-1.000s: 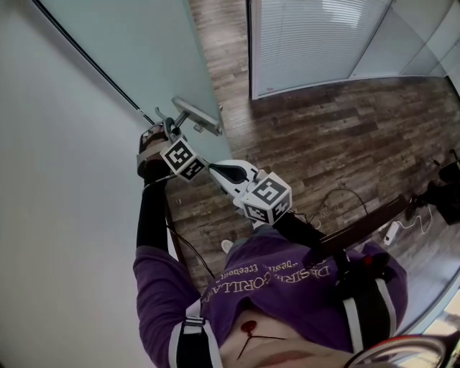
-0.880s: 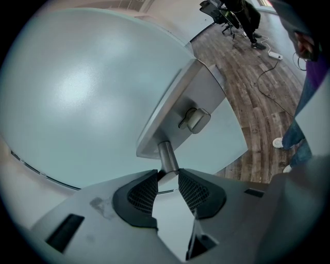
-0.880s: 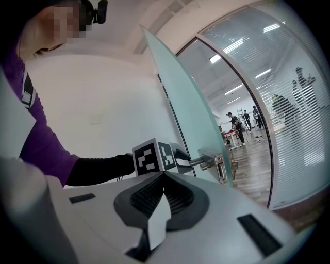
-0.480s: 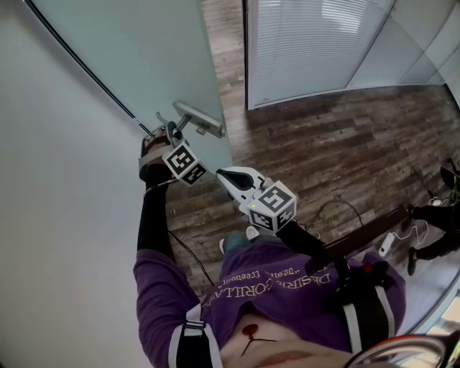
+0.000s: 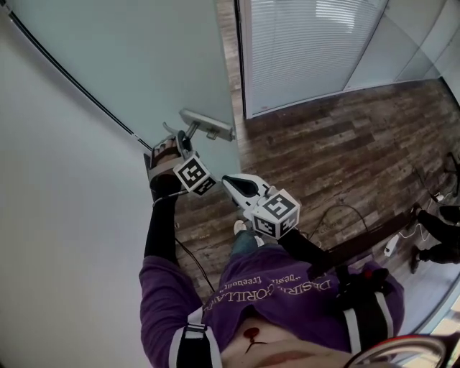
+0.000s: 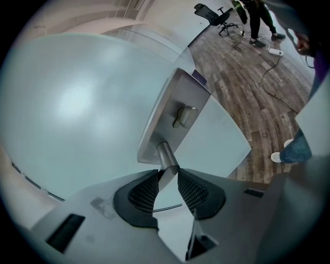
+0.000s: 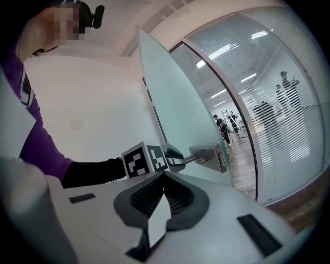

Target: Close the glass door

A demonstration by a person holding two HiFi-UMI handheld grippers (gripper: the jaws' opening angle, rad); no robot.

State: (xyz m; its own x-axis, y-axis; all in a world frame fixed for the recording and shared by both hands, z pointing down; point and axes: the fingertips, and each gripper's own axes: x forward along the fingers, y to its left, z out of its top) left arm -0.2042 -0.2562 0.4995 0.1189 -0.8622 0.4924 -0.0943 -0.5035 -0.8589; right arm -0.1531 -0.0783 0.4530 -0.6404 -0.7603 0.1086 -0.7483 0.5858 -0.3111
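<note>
The frosted glass door (image 5: 144, 57) stands partly open, and its free edge is near the blind-covered frame. Its metal lever handle (image 6: 165, 157) juts from a steel lock plate (image 6: 170, 118). My left gripper (image 6: 168, 178) has the lever between its ribbed pads, which touch it on both sides as the jaws close. The head view shows that same left gripper (image 5: 180, 140) at the handle (image 5: 208, 123). My right gripper (image 5: 228, 181) hangs shut and empty just below and right of it. The right gripper view looks past its own shut jaws toward the door (image 7: 175, 113) and handle (image 7: 193, 157).
A glass partition with white blinds (image 5: 309, 43) stands beyond the door's edge. Wood floor (image 5: 338, 144) carries cables (image 5: 338, 212) and a power strip at the right. A plain white wall (image 5: 57, 215) fills the left. An office chair (image 6: 214, 13) stands far off.
The door has swung so that its free edge lies further right, nearer the partition. Both grippers moved right with it, the left staying on the handle.
</note>
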